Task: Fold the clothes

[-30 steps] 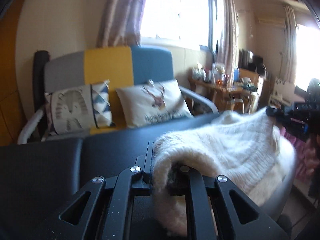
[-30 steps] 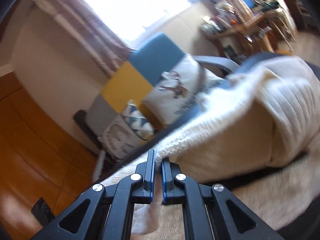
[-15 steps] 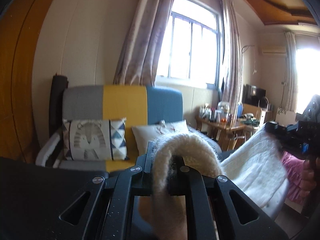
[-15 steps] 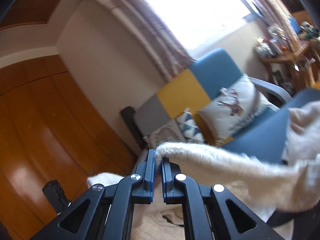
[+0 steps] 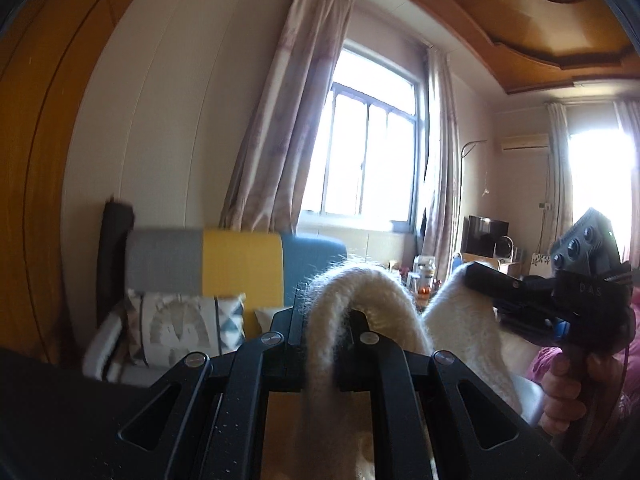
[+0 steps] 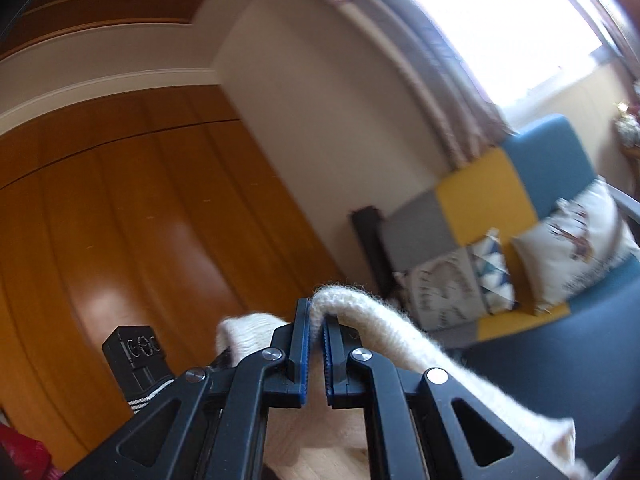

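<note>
Left gripper (image 5: 326, 316): lower centre of the left view, fingers clamped on a fold of the sweater (image 5: 362, 304); knit arches up over the right finger and drops between the arms.
Right gripper (image 6: 316, 320): lower centre of the right view, blue pads nearly together, pinching the sweater's edge at the tips. Also seen at right edge of the left view, gripped by a hand (image 5: 568, 384).
Sweater: cream, fuzzy knit, held up off any surface between both grippers. In the right view it trails from the tips down to lower right; a second lobe pokes out left of the fingers.
Sofa (image 5: 240, 264): grey, yellow, blue back, mid-left of the left view; cushions (image 5: 184, 332) on the seat.
Window (image 5: 368, 160): centre, bright, curtains either side.
Wardrobe (image 6: 120, 220): orange wood, left half of the right view.
</note>
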